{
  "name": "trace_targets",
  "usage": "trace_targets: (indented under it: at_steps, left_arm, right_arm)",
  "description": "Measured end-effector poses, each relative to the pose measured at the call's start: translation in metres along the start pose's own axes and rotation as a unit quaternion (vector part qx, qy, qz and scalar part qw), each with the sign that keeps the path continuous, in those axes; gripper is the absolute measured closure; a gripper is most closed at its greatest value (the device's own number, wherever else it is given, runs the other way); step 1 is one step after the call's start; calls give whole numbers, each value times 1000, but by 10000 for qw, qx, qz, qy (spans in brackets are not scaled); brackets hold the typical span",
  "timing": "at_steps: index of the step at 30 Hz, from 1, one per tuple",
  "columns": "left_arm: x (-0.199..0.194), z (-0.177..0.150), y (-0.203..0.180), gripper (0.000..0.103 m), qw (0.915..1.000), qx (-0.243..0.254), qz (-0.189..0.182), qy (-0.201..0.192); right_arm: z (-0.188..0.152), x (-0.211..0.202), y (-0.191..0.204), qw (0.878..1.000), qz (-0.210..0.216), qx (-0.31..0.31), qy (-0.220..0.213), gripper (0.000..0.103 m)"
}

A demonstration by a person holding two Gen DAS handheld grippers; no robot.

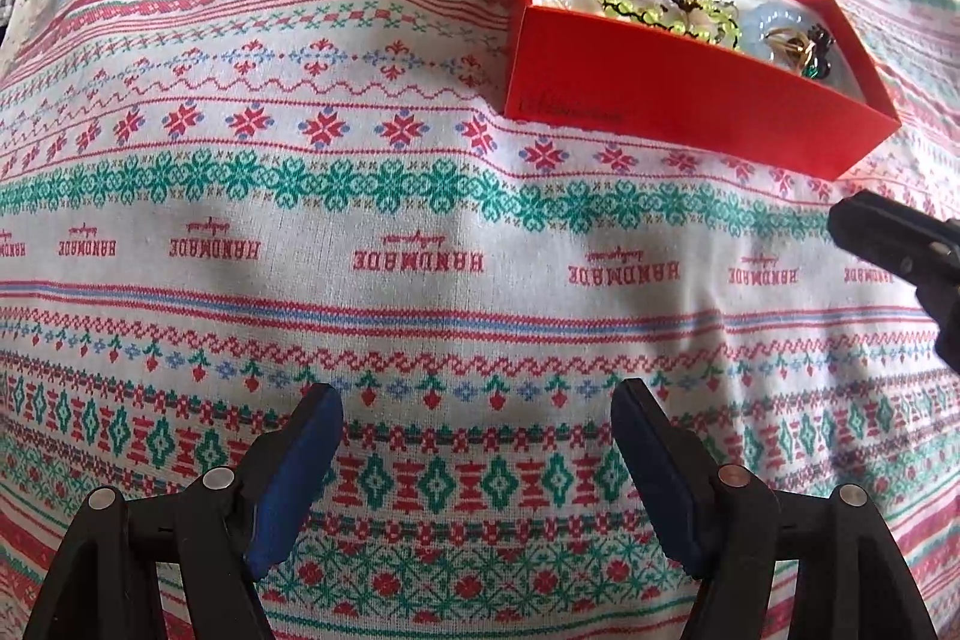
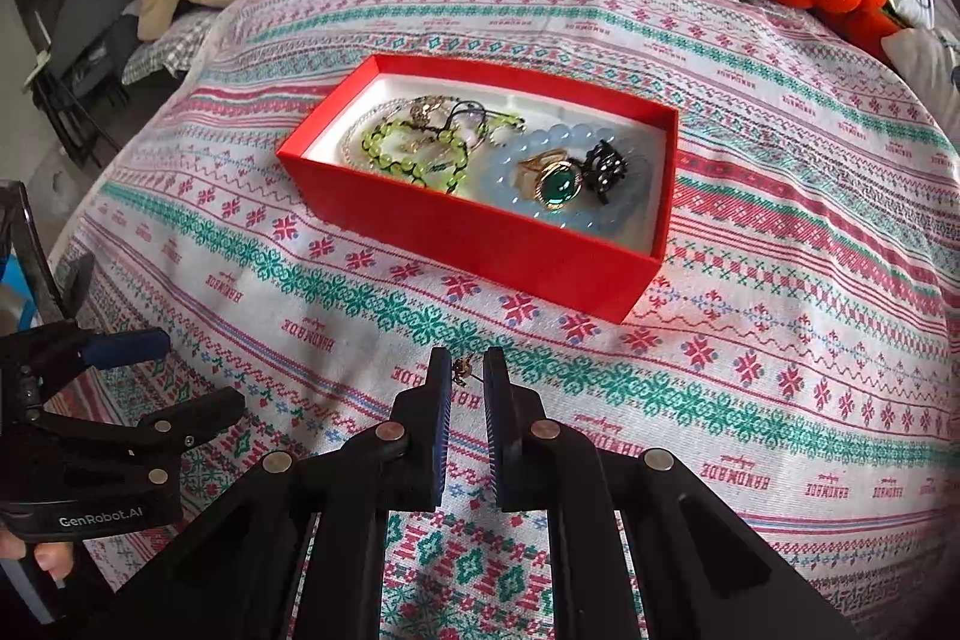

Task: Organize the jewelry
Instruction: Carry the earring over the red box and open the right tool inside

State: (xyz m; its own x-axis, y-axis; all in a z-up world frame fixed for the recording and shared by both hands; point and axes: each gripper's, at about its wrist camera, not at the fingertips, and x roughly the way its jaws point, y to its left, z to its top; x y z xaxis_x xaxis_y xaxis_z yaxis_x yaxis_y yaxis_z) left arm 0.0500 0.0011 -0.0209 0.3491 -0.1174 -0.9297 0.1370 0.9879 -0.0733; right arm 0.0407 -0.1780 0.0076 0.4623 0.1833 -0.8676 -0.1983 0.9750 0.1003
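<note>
On the bed, over a patterned bedspread [image 2: 780, 232]: red box [image 2: 480, 244] with a pale lining, already holding a green beaded bracelet [image 2: 414, 148], a pale blue bead bracelet [image 2: 540, 148], a gold ring with a green stone [image 2: 555, 181] and a black piece [image 2: 606, 166]. Just short of the box, right tongs [image 2: 467, 370] narrowed onto a tiny gold item [image 2: 462, 369], probably an earring or stud, though too small to name with certainty; seemingly pinched only at the very tips. Left tongs [image 1: 477, 400] released, spread wide above bare cloth, grasping nothing, well apart from the box.

Likely step: carrying that last small piece across into the box.

Risks, judged from here: so slight a grip at the tips could let the piece slip or twist free and vanish into the busy pattern. Snagging on the bracelets' cords on release also possible. Nudging the light box's near wall would shift it on the soft bed.
</note>
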Motion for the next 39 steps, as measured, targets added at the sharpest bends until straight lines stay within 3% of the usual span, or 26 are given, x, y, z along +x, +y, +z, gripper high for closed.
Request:
trace_targets:
  at_steps: [11,24,39]
  left_arm:
    - [-6,24,-4,26,9995,69,93,-289]
    - [-4,25,-12,26,9991,135,145,-375]
    - [0,25,-10,26,9990,158,206,-355]
  right_arm:
    - [35,-28,-20,9989,36,309,-356,92]
    - [67,0,-21,9957,332,836,-207,92]
    - [75,19,-18,9966,191,785,-133,92]
